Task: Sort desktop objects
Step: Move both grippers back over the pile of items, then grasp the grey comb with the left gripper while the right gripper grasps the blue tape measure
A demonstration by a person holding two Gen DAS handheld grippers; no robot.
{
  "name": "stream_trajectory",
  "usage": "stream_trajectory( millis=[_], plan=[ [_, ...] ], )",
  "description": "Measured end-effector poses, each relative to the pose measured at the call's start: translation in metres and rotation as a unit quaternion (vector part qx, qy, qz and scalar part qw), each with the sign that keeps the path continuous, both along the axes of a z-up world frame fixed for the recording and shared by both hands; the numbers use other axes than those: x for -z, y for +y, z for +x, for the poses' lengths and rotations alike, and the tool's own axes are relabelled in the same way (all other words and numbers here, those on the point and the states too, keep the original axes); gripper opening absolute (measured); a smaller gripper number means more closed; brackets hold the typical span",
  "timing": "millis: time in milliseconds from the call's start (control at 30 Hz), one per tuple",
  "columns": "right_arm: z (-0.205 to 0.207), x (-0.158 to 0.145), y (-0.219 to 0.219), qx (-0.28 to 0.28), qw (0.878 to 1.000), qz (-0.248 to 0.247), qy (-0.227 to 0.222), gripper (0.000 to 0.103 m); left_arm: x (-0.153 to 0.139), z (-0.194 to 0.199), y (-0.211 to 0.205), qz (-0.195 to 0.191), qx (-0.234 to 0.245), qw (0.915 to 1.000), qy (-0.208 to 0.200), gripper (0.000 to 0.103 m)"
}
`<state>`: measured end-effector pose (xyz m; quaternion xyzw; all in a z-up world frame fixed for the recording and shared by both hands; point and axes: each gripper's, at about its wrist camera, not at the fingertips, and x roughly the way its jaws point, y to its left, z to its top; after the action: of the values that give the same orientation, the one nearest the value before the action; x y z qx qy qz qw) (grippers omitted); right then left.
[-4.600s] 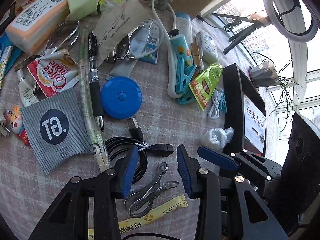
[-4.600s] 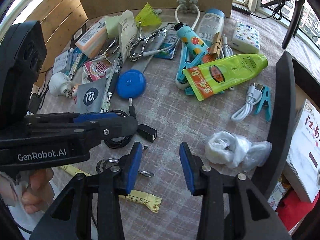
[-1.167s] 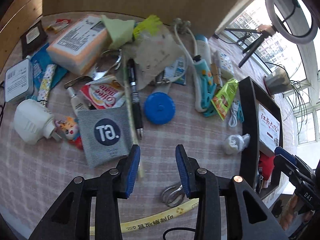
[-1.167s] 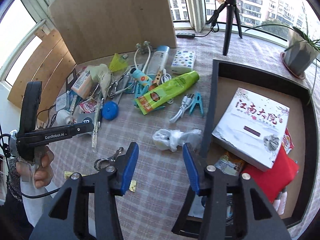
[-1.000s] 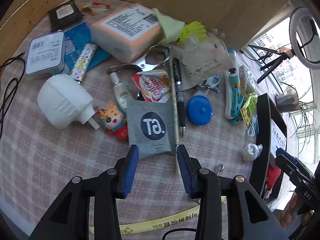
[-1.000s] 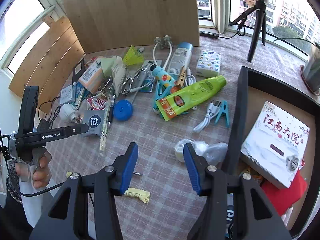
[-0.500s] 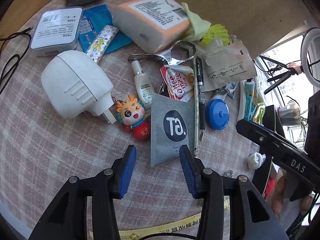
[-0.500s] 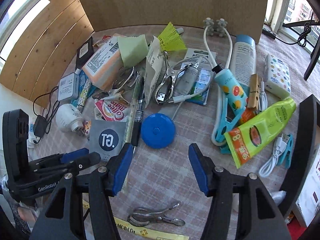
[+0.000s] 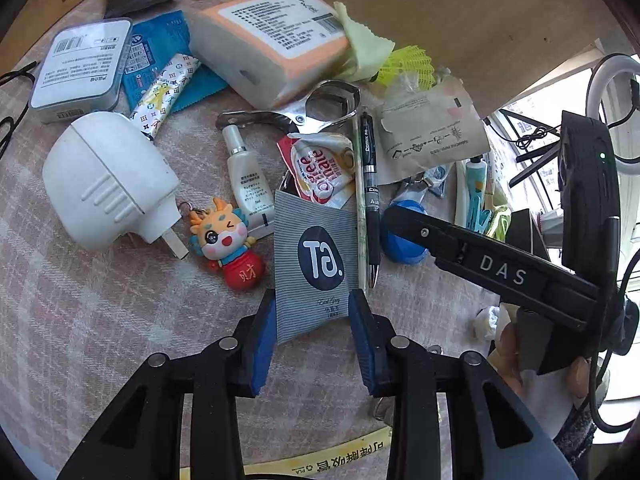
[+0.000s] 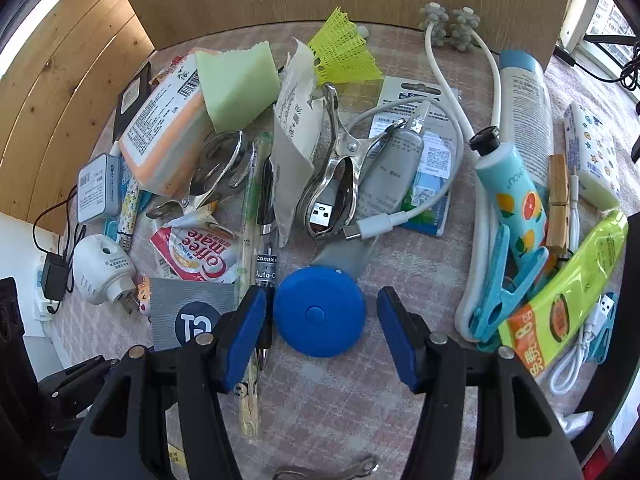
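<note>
A grey striped sachet point(image 9: 316, 264) with a dark round "GT" logo lies flat on the checked cloth. Its near end sits between the blue pads of my left gripper point(image 9: 314, 332), whose jaws are closing; the sachet is not lifted or buckled. A round blue tape measure point(image 10: 320, 312) lies between the fingers of my right gripper point(image 10: 320, 320), which is open with a gap on both sides. In the left wrist view the right gripper's black body point(image 9: 500, 268) reaches over the tape measure point(image 9: 400, 248).
Clutter crowds the cloth: a white plug adapter point(image 9: 108, 176), a dragon keychain point(image 9: 224, 240), a black pen point(image 9: 370, 184), a Coffee mate sachet point(image 9: 320, 168), an orange tissue pack point(image 9: 272, 40), a metal clip point(image 10: 340, 168), a yellow-green tube point(image 10: 568, 300). A black tray wall point(image 10: 634, 280) stands right.
My right gripper came down from beside the tray to the blue tape measure with wider jaws. My left gripper closed in on the grey sachet and its jaws narrowed.
</note>
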<state>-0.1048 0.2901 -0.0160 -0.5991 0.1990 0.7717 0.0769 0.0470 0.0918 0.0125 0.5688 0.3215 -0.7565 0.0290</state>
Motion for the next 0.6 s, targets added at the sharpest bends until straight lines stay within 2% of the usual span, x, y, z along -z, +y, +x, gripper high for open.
stream_trajectory(
  millis=[400,433,467,600],
  plan=[
    [0.009,0.002,-0.013,-0.035,0.999,0.040,-0.001,0.054,-0.006,-0.012,0.005,-0.007,0.001,0.9999,0.012,0.021],
    [0.011,0.002,-0.014,-0.037,0.998,0.047,0.001,0.052,-0.005,-0.014,0.004,-0.010,0.002,0.9999,0.013,0.018],
    [0.012,0.002,-0.014,-0.036,0.998,0.052,0.002,0.050,-0.005,-0.015,0.004,-0.015,0.001,0.9998,0.013,0.010],
    [0.019,0.001,-0.011,-0.031,0.998,0.045,0.008,0.050,-0.006,-0.016,0.002,-0.023,-0.003,0.9996,0.019,0.008]
  ],
)
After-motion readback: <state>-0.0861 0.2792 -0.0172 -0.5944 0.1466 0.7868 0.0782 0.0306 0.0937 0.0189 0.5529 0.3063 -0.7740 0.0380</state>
